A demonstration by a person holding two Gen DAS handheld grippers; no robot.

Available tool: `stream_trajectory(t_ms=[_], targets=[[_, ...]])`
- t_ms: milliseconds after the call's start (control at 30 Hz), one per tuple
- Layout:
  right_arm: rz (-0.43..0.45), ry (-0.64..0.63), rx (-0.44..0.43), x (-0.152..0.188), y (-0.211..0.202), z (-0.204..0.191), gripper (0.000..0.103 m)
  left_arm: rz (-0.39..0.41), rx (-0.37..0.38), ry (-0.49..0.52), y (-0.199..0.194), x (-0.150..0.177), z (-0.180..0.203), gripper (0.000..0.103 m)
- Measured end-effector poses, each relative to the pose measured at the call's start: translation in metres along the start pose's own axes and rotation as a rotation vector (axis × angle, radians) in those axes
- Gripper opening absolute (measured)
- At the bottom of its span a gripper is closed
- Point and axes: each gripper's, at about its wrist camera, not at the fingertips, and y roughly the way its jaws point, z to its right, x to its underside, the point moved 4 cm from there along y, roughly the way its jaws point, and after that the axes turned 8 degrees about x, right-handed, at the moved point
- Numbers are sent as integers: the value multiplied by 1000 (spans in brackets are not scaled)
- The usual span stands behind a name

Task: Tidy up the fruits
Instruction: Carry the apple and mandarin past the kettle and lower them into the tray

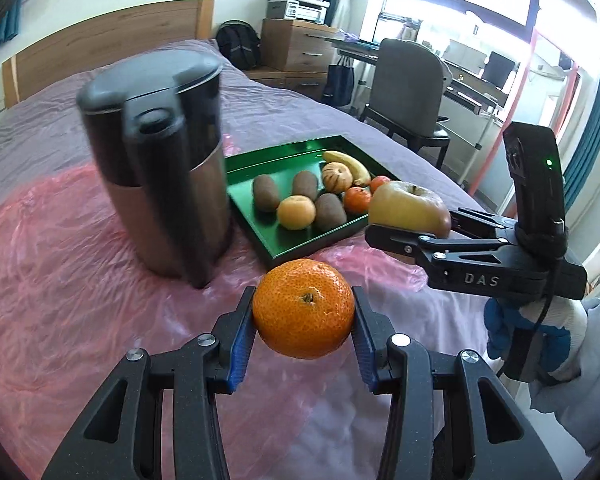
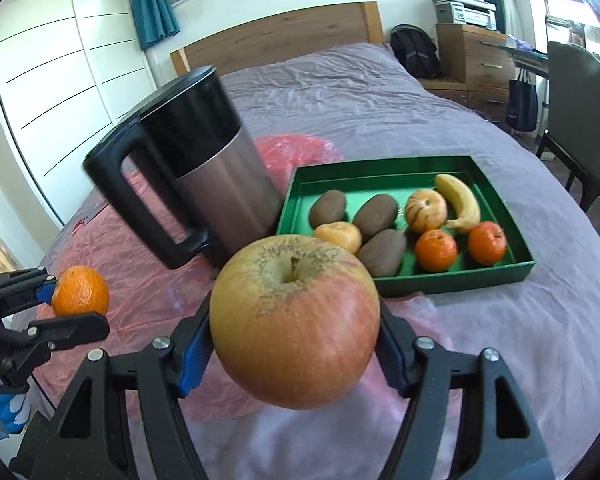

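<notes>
Gripping a mandarin (image 1: 305, 309), the left gripper (image 1: 304, 312) has its blue pads (image 1: 240, 344) pressed on both sides of the fruit, stem end facing the camera, held above the pink plastic sheet (image 1: 80, 280) on the bed. Right gripper (image 2: 296, 332) is clamped around a large apple (image 2: 294, 330), yellow-green on top and reddish lower down, stem up, jaws spread wide to fit it. In the left view the apple sits just right of the green tray (image 1: 284, 160), near its front corner. Tray holds three kiwis (image 2: 329, 208), a banana (image 2: 460, 200), a peeled-looking pale mandarin (image 2: 426, 209), a pale orange one (image 2: 340, 235) and two bright orange ones (image 2: 436, 250). Kettle (image 2: 204, 172), steel with black lid and handle, stands on the plastic sheet just left of the tray, slightly blurred. Left gripper with its mandarin shows at the far left of the right view, well apart from the tray. Gloved hand (image 1: 540, 336) holds the right gripper's handle.
</notes>
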Motion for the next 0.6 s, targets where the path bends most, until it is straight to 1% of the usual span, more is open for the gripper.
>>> stream_trajectory(t_ms=[67, 133, 233, 300, 367, 500, 600], targets=[[15, 11, 23, -13, 7, 22, 100, -2, 17, 7, 19, -18, 9, 39], [27, 15, 41, -25, 16, 37, 100, -2, 26, -2, 39, -37, 15, 39], [36, 1, 76, -51, 41, 59, 100, -6, 19, -13, 69, -63, 16, 39], [47, 0, 81, -67, 57, 71, 100, -18, 13, -24, 89, -75, 14, 39], [55, -3, 95, -80, 72, 80, 100, -27, -8, -26, 110, -86, 11, 39], [48, -14, 108, -101, 109, 93, 100, -35, -43, -49, 140, -101, -3, 39], [26, -22, 119, -110, 137, 102, 100, -43, -99, -46, 161, -106, -14, 39]])
